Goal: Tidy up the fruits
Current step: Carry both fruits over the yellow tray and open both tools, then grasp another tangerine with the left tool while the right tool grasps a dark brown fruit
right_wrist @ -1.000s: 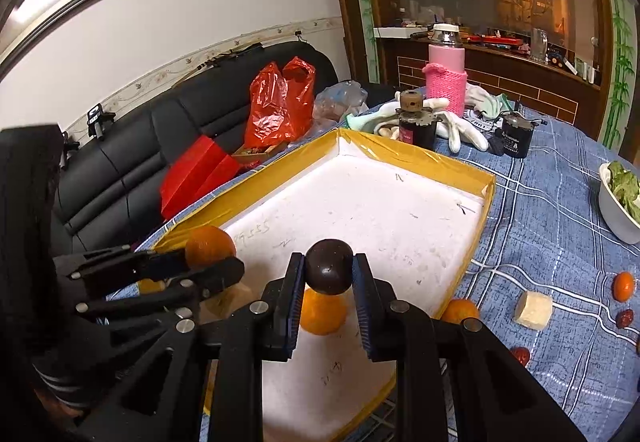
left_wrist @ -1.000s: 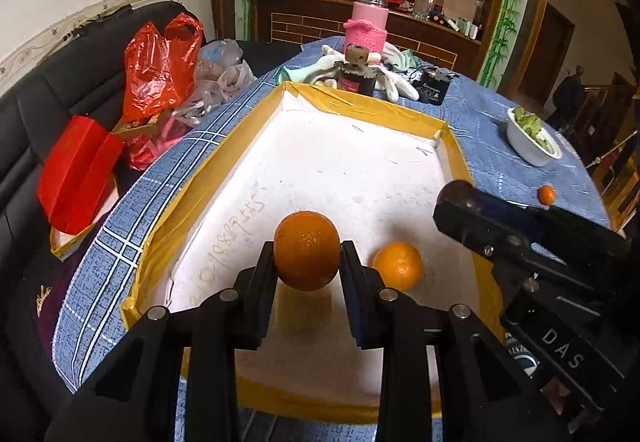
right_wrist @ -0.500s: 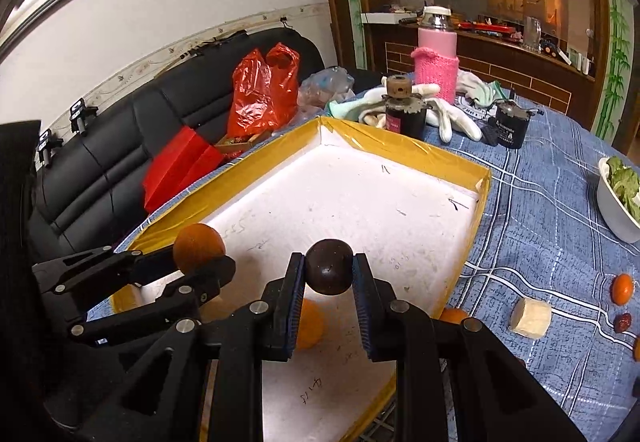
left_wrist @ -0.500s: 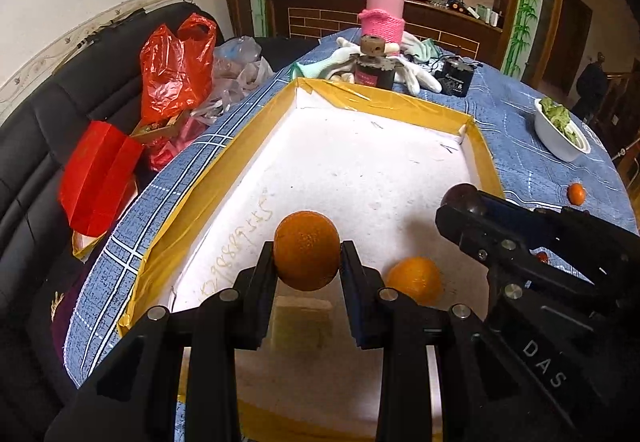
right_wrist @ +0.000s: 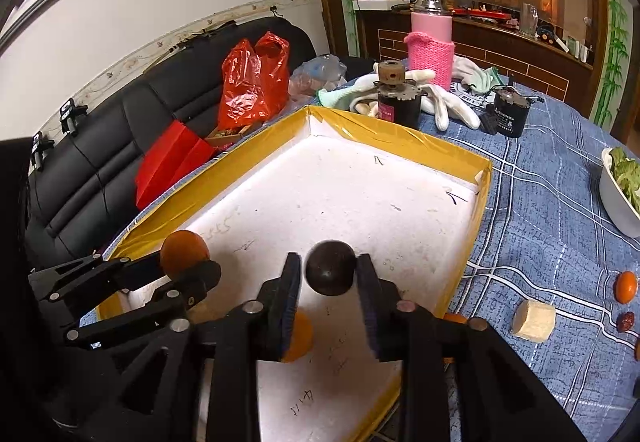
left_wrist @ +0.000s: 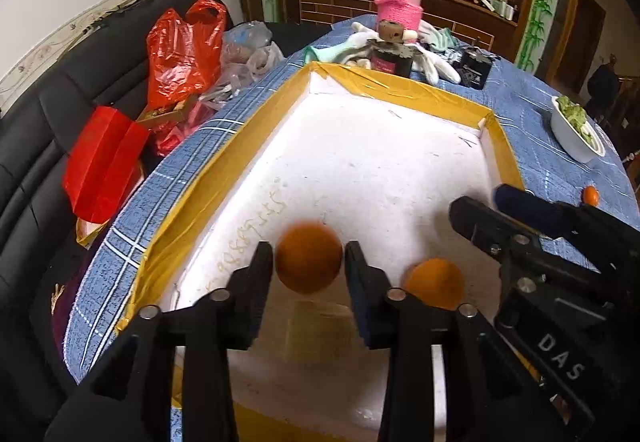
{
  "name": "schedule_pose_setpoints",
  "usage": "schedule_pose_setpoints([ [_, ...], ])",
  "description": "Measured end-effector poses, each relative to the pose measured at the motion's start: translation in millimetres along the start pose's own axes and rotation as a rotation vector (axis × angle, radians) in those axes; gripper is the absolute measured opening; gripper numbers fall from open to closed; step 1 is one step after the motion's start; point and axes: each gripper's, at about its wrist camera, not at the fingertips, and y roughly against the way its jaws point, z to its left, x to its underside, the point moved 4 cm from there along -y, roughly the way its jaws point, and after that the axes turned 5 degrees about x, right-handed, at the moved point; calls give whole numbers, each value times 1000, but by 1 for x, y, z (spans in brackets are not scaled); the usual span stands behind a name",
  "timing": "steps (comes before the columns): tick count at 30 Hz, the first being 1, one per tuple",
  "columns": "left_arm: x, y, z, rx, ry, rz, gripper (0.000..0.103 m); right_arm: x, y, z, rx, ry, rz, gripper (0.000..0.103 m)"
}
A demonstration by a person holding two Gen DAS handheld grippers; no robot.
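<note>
A white foam tray with a yellow taped rim (left_wrist: 400, 85) (right_wrist: 392, 137) lies on the blue checked tablecloth. My left gripper (left_wrist: 308, 248) hangs over its near left part. Its jaws are opening, and a blurred orange (left_wrist: 309, 266) (right_wrist: 184, 252) sits between them with thin gaps at both pads. My right gripper (right_wrist: 328, 260) is beside it on the right. Its jaws are opening too, with a dark round fruit (right_wrist: 330, 274) loose between them. A second orange (left_wrist: 434, 284) (right_wrist: 298, 338) rests on the tray floor below.
On the cloth right of the tray lie a pale block (right_wrist: 534, 320), a small orange fruit (right_wrist: 625, 286) and red dates (right_wrist: 626, 322). A white bowl of greens (right_wrist: 620, 197) stands far right. Behind the tray are a pink flask (right_wrist: 431, 41), dark jars and gloves. Red bags (right_wrist: 252, 81) lie on the black sofa.
Both pairs of jaws have parted from a tight grip. The orange and the dark fruit now sit loose between the pads, the orange blurred and slightly lower.
</note>
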Motion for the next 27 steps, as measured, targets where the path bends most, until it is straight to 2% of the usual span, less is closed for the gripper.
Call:
schedule_pose_setpoints([
  [2,0,1,2,3,6,-7,57,0,1,-4,6,-18,-5,47],
  [3,0,2,2,13,8,-11,59,-1,1,-5,0,-28,-7,51],
  [5,0,6,1,14,4,-17,60,0,3,-10,-4,-52,-10,63],
  [10,-4,26,-9,54,9,-69,60,1,25,-22,-6,-67,-61,61],
  [13,-6,46,-33,132,-4,-115,62,8,53,-44,25,-75,-102,62],
  [16,-2,64,-78,245,-74,-160,66,25,88,-84,99,-98,-140,64],
  [20,12,68,-146,371,-221,-157,67,63,133,-163,223,-191,-168,66],
  [24,19,57,-214,479,-346,-131,67,111,159,-250,355,-329,-129,67],
  [27,17,53,-263,574,-435,-139,67,134,164,-281,395,-350,-117,67],
])
